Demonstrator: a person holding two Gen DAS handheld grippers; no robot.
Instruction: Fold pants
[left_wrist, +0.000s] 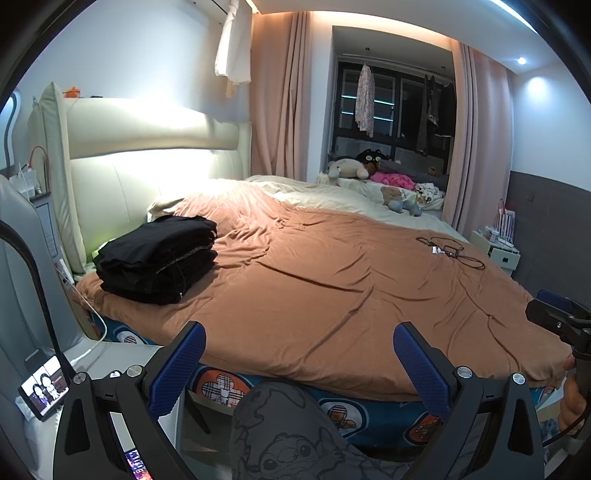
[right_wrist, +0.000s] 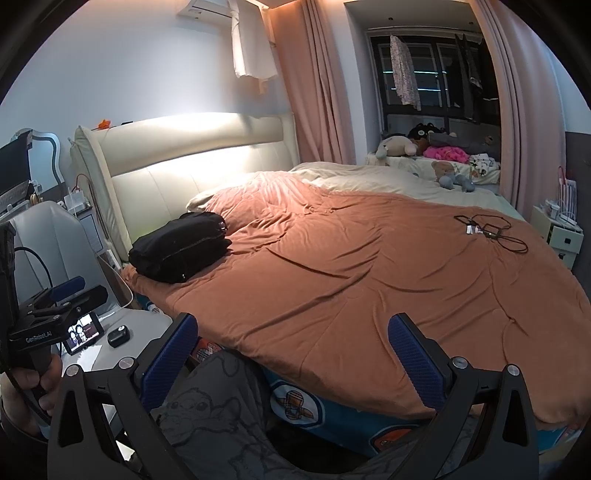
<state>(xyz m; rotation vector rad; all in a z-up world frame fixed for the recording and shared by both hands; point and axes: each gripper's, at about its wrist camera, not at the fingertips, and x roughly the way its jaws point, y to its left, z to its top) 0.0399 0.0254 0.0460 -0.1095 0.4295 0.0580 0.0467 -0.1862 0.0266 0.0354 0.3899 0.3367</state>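
Left gripper (left_wrist: 297, 360): one; two blue-padded fingers spread wide, grasping nothing; held in the air over the near bed edge, at 6 o'clock in its own view.
Right gripper (right_wrist: 291, 354): one; fingers likewise spread apart and empty, at 6 o'clock in its own view.
Pants (left_wrist: 159, 254): one black folded stack, several layers deep, count of garments not readable; lies on the blanket at 9 o'clock in both views, near the headboard, well apart from both grippers.
Blanket (left_wrist: 332, 280): one, orange-brown, wrinkled, covering most of the bed.
Headboard (left_wrist: 147, 147): one, cream, padded, at 10 o'clock.
Cable (left_wrist: 448, 251): one black tangle with a small white piece, on the blanket at 2 o'clock.
Phone (left_wrist: 44, 391): one, screen lit, at 8 o'clock beside the bed.
Curtains (left_wrist: 280, 96): two pink panels flanking the dark window at 12 to 1 o'clock.
Knee (left_wrist: 280, 424): one, in grey cartoon-print fabric, between the left gripper's fingers at 6 o'clock.
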